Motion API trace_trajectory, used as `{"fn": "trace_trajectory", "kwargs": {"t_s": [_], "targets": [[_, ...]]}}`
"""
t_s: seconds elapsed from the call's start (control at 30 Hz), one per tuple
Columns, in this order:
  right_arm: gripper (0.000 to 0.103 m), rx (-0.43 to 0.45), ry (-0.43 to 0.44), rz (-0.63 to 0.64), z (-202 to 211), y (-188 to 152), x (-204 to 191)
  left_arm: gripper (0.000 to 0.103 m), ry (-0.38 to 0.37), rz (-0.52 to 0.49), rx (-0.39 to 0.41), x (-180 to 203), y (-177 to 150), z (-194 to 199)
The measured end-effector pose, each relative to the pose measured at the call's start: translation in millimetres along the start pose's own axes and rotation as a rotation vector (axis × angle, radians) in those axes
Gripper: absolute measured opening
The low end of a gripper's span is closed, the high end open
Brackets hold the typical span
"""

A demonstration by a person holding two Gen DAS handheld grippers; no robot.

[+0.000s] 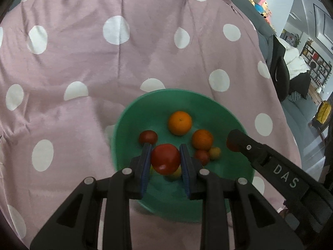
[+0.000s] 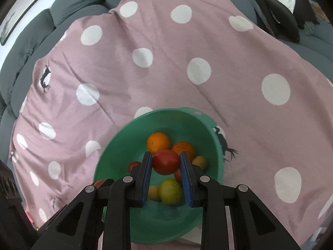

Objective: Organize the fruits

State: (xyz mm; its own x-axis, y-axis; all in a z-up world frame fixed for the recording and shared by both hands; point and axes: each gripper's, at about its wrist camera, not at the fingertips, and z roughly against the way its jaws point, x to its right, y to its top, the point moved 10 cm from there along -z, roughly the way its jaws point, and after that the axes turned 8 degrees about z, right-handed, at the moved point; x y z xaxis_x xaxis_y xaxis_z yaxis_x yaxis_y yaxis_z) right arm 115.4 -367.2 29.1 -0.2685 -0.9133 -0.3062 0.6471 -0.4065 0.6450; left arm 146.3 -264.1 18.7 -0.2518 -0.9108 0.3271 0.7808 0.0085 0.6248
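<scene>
Pink cloth [image 1: 87, 66] with big white dots and small black deer prints covers the whole work surface; grey cushions [image 2: 68, 6] show beyond its far edge, shelving and clutter off to one side in the left wrist view

Green bowl [image 1: 129, 112] sits on the cloth, round, plastic-looking, smooth rim, a small tab with holes on the far rim in the right wrist view. Both grippers hang over it, angled down into it

Left gripper [image 1: 165, 156]: jaws closed onto a red tomato [image 1: 165, 158], blue pads pressing its two sides. Fruit is round, glossy, deep red, held above the bowl floor

Right gripper [image 2: 165, 162]: same posture, pads clamped on a second red tomato [image 2: 166, 162], similar shape and colour. From the left wrist view its black finger shows side-on at the bowl's right rim, lettered "DAS", with something red at the tip

Loose in the bowl, left wrist view:
- orange [image 1: 180, 123] towards the far side, bright, stem dimple visible
- second orange [image 1: 202, 139] to its right, a bit smaller
- dark red tomato [image 1: 148, 137] near the left pad
- small red fruit [image 1: 202, 156] and small yellow fruit [image 1: 214, 153] touching each other under the second orange
- yellow fruit partly hidden beneath the held tomato

Right wrist view adds a yellow-green round fruit [image 2: 170, 190] near the bowl's near side, with a small orange-yellow one [image 2: 154, 192] beside it; slightly blurred
</scene>
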Motion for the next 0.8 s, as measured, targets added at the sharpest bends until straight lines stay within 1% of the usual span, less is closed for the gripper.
{"fn": "trace_trajectory", "kwargs": {"t_s": [0.1, 0.13, 0.17, 0.2, 0.23, 0.27, 0.3, 0.33, 0.43, 0.53, 0.63, 0.8], "targets": [[0.029, -0.005, -0.023, -0.003, -2.0, -0.2, 4.1, 0.026, -0.006, 0.002, -0.004, 2.2, -1.0, -2.0], [0.029, -0.006, -0.023, -0.005, -2.3, -0.2, 4.8, 0.031, -0.008, 0.002, -0.003, 2.8, -0.8, -1.7], [0.029, -0.007, -0.023, -0.007, -2.3, -0.1, 5.4, 0.049, -0.008, 0.003, 0.001, 3.1, -0.3, -0.8], [0.031, -0.012, -0.028, -0.007, -2.5, -0.4, 6.3, 0.059, 0.007, -0.004, 0.006, 2.8, -0.2, 0.6], [0.032, -0.018, -0.034, -0.006, -3.1, -0.4, 7.1, 0.074, 0.037, -0.021, 0.014, 1.1, 0.0, 1.9], [0.040, -0.016, -0.042, -0.014, -2.0, 0.1, 9.4, 0.084, 0.064, -0.041, 0.031, -0.7, 1.4, 4.1], [0.047, -0.016, -0.046, -0.018, -0.9, 0.1, 11.3, 0.085, 0.085, -0.057, 0.056, -2.3, 3.8, 7.6], [0.049, -0.015, -0.047, -0.018, -0.1, 0.2, 12.1, 0.085, 0.096, -0.066, 0.074, -3.7, 6.1, 10.5], [0.050, -0.008, -0.040, -0.018, 3.5, 1.2, 11.6, 0.089, 0.104, -0.064, 0.083, -8.0, 9.4, 17.4], [0.050, 0.005, -0.032, -0.009, 7.5, 3.3, 7.0, 0.089, 0.071, -0.046, 0.074, -10.9, 9.1, 22.6], [0.050, 0.014, -0.034, 0.005, 11.3, 5.1, 2.6, 0.089, 0.073, -0.038, 0.082, -13.5, 9.6, 26.8], [0.050, 0.015, -0.032, 0.027, 13.0, 6.2, -4.1, 0.089, 0.052, 0.013, 0.057, -22.9, 7.8, 31.3]]}}
